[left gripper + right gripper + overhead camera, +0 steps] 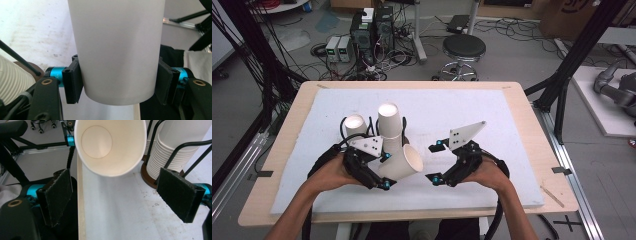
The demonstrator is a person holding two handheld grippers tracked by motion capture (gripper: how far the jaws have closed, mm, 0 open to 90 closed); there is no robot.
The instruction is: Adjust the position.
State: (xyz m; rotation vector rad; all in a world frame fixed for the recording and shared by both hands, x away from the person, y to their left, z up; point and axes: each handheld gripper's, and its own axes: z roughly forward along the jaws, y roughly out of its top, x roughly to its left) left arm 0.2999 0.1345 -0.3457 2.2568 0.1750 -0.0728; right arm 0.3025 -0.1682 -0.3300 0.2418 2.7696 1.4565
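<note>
The left gripper [384, 172] clamps a tilted paper cup [404, 162] above the tabletop [512, 130], mouth toward the right gripper [435, 162], whose jaws stand apart; stacked cups [389, 120] apparently stand just behind.

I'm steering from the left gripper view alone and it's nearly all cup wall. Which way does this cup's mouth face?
Observer: The paper cup, clamped in the left gripper, lies tilted, mouth toward the right gripper.
Operator: Is that one shut?
Observer: No, its jaws stand wide open, nothing between them.
Operator: Anything inside the cup?
Observer: The right gripper view looks straight in: it is empty.
</note>
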